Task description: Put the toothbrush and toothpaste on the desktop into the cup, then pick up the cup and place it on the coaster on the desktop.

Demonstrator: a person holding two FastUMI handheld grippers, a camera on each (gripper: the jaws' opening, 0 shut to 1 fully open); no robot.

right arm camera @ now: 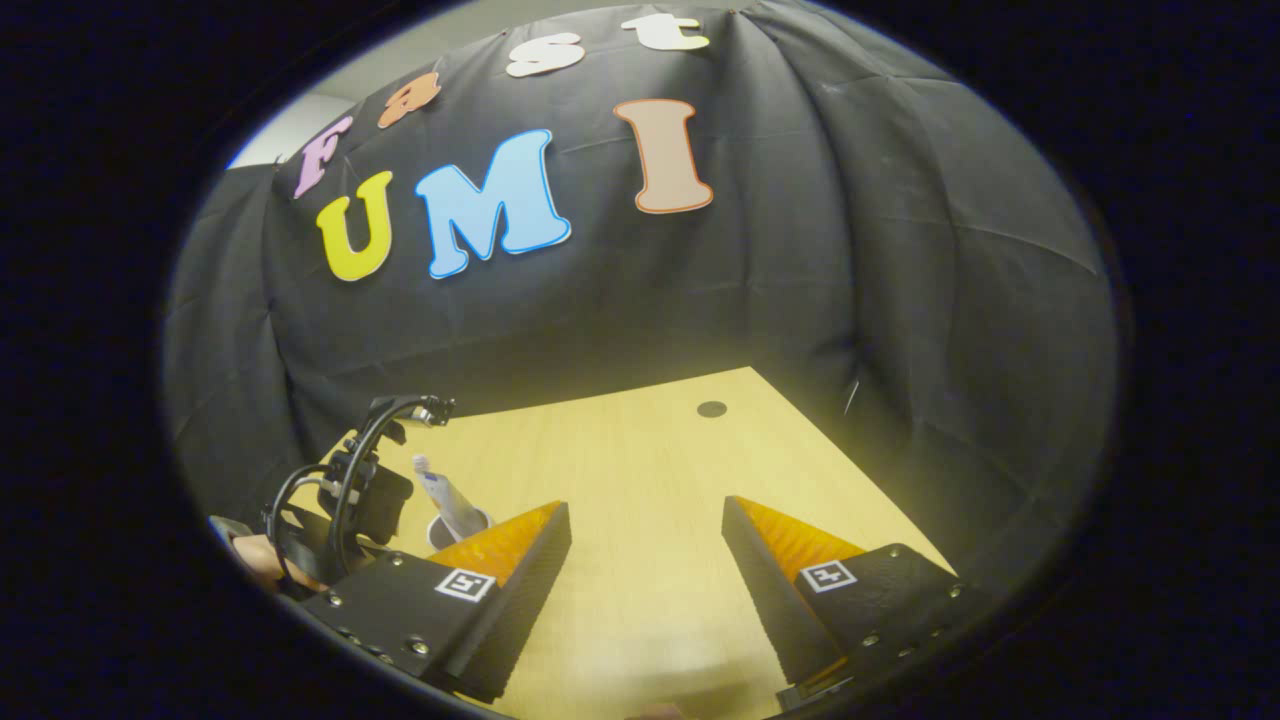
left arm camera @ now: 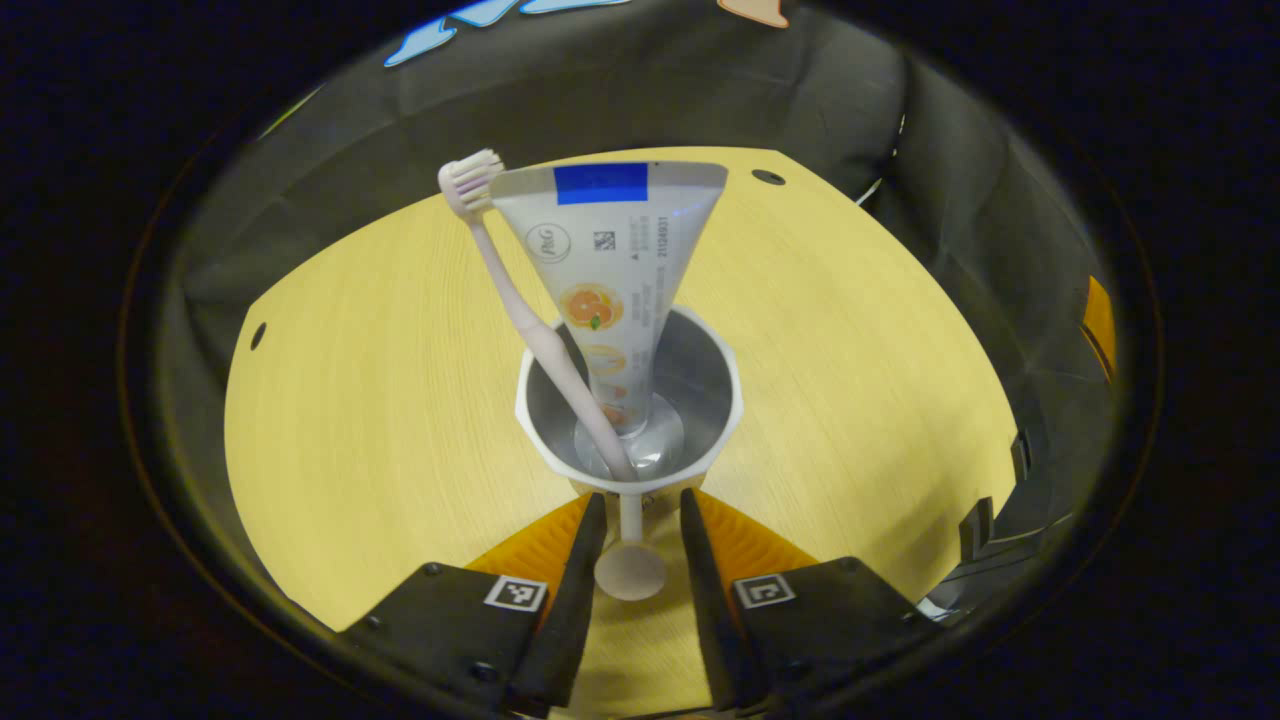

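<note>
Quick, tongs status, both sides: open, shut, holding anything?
Left tongs: closed around the cup handle, though contact cannot be told.
Right tongs: open, holding nothing.

Toothbrush [left arm camera: 520, 310] and toothpaste [left arm camera: 610, 280] stand in the cup [left arm camera: 725, 400] on the desktop [left arm camera: 380, 400].

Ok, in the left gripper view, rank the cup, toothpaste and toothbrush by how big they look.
1. Toothpaste
2. Cup, close behind; its lower part is hidden, so those two are unsure
3. Toothbrush, thinnest
</note>
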